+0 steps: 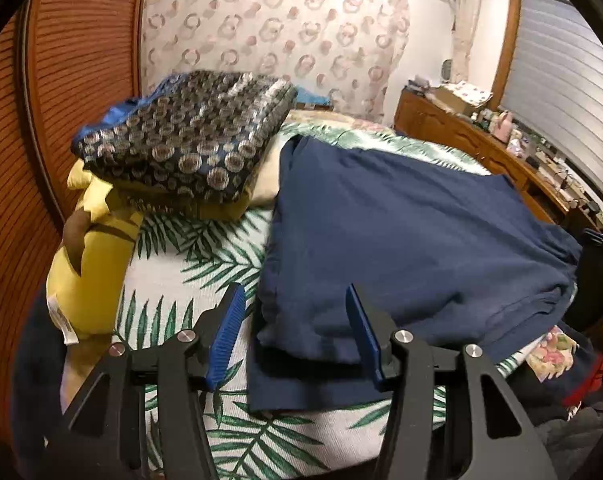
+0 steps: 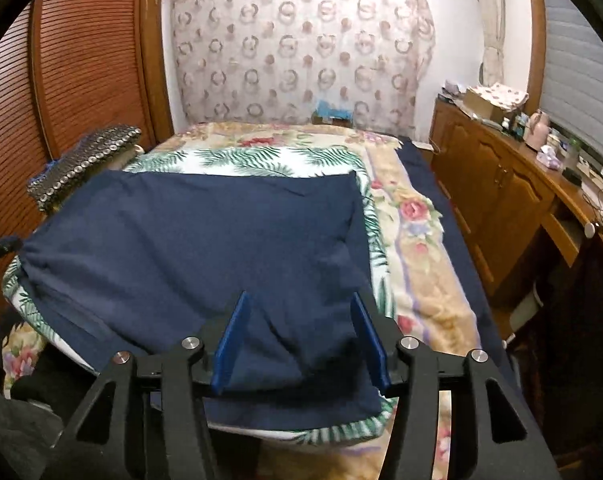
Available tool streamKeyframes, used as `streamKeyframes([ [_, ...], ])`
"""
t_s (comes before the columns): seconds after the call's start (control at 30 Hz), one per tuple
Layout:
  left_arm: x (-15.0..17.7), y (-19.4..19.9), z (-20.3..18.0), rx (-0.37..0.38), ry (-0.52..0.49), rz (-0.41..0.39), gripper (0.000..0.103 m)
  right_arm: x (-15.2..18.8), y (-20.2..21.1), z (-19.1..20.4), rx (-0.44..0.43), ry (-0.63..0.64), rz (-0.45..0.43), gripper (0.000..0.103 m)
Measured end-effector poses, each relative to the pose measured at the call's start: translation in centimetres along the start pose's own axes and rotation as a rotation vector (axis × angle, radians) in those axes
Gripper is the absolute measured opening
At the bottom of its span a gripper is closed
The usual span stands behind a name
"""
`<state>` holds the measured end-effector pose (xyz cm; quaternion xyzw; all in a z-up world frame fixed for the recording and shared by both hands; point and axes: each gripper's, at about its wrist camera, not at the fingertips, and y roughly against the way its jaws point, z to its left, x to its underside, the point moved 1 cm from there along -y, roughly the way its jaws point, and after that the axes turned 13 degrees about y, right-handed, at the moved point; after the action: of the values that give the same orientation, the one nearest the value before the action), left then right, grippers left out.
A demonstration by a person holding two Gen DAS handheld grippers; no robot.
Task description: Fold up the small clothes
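Observation:
A navy blue garment (image 1: 413,220) lies spread on the palm-leaf sheet (image 1: 205,256) of the bed, with a folded layer on top and a flatter layer under it at the near edge. My left gripper (image 1: 294,292) is open over the garment's near left corner; cloth lies between its blue pads (image 1: 226,332) without being pinched. In the right wrist view the same garment (image 2: 189,236) fills the middle, and my right gripper (image 2: 299,298) is open over its near right corner, where a loose bunch of cloth sits between the pads (image 2: 366,336).
A folded dark patterned quilt (image 1: 189,140) rests on cushions at the bed's far left, with a yellow plush toy (image 1: 89,264) beside it. A floral blanket (image 2: 417,248) lies under the sheet. A wooden cabinet (image 2: 497,184) with clutter runs along the right; louvred doors (image 2: 81,60) stand left.

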<state>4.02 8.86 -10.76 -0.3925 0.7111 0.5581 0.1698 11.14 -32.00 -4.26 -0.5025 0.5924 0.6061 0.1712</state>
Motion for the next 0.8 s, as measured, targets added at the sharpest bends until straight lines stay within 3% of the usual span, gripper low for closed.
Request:
streamKeyframes([
  [0.17,0.7,-1.9,0.7,-0.062,0.021,0.058,0.053,0.5,-1.1,1.3,-0.053,0.016,-0.008,0.055],
  [0.43,1.6,-1.8,0.8,-0.052,0.038,0.057,0.053,0.2,-4.4,3.2,-0.135,0.066,0.019,0.055],
  [0.57,1.9,-1.5,0.8,0.006,0.074,0.045,0.052,-0.1,-5.8,4.0,-0.170,0.090,0.017,0.055],
  [0.63,2.0,-1.3,0.9,0.003,0.092,0.032,0.041,-0.1,-6.6,4.3,-0.184,0.098,0.024,0.055],
  [0.8,2.4,-1.1,1.1,-0.012,0.087,0.013,0.031,0.3,-8.7,4.7,-0.198,0.116,0.068,0.055],
])
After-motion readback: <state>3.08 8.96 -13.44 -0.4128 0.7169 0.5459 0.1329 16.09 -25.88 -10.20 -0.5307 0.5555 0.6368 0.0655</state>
